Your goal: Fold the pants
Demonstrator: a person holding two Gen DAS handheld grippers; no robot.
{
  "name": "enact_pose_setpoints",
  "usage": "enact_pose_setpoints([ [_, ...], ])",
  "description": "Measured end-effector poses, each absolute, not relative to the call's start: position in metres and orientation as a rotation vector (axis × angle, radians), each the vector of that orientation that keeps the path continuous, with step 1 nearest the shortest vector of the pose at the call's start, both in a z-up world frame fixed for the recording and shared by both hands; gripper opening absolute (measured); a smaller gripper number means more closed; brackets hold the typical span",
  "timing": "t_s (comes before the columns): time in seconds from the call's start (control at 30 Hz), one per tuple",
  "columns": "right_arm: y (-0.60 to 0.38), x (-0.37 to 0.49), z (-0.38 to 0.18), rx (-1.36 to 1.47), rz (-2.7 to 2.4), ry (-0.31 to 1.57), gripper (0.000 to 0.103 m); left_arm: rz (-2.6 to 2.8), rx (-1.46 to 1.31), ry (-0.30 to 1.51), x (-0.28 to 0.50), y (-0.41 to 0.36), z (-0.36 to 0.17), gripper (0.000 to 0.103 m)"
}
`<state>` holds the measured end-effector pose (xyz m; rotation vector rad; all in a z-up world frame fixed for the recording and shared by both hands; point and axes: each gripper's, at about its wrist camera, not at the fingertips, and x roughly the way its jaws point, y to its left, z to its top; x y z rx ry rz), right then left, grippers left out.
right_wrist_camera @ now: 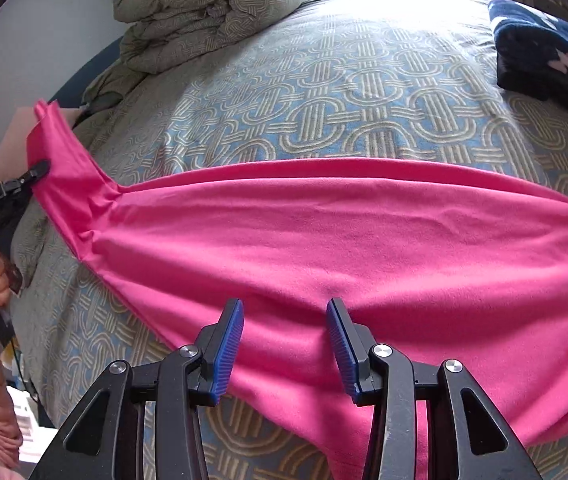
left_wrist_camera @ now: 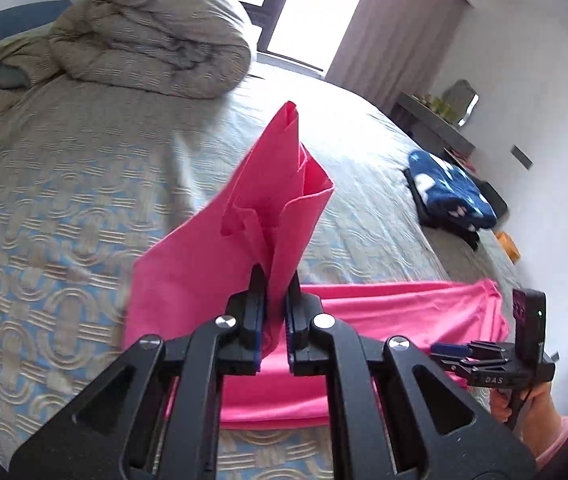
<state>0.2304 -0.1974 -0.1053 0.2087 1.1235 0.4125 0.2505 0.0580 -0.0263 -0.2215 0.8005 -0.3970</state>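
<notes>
Pink pants (right_wrist_camera: pixel 344 240) lie across a patterned bedspread (right_wrist_camera: pixel 344 92). My left gripper (left_wrist_camera: pixel 275 280) is shut on one end of the pink pants (left_wrist_camera: pixel 252 216) and holds that end lifted off the bed, the fabric standing up past the fingers. In the right wrist view the left gripper (right_wrist_camera: pixel 42 168) shows at the far left, pinching the raised end. My right gripper (right_wrist_camera: pixel 284 308) is open and empty, its blue pads just above the pants' near edge. It also shows in the left wrist view (left_wrist_camera: pixel 450 354) at lower right.
A rolled beige duvet (left_wrist_camera: pixel 156 36) sits at the head of the bed. A folded dark blue garment with white spots (left_wrist_camera: pixel 450 192) lies near the bed's right edge. A grey shelf (left_wrist_camera: pixel 436 124) stands by the wall beyond.
</notes>
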Motion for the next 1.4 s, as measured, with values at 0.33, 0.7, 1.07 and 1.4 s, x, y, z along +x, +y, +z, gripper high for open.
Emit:
enact_pose_setpoints([
  [0.33,-0.229,0.219,-0.11,0.398,0.444,1.091,0.051,-0.578,-0.163,1.07,0.23,-0.077,-0.113,0.021],
  [0.7,-0.215,0.232,-0.109,0.439,0.533,1.091,0.053,-0.51,-0.13,0.948,0.193,-0.018,-0.073,0.057],
  [1.07,-0.19,0.25,-0.124,0.539,0.58,1.213,0.06,-0.184,-0.215,0.986,0.18,0.104,-0.106,0.062],
  [1.4,-0.184,0.265,-0.133,0.628,0.464,1.259,0.06,-0.222,-0.029,0.986,0.191,0.073,-0.127,0.066],
])
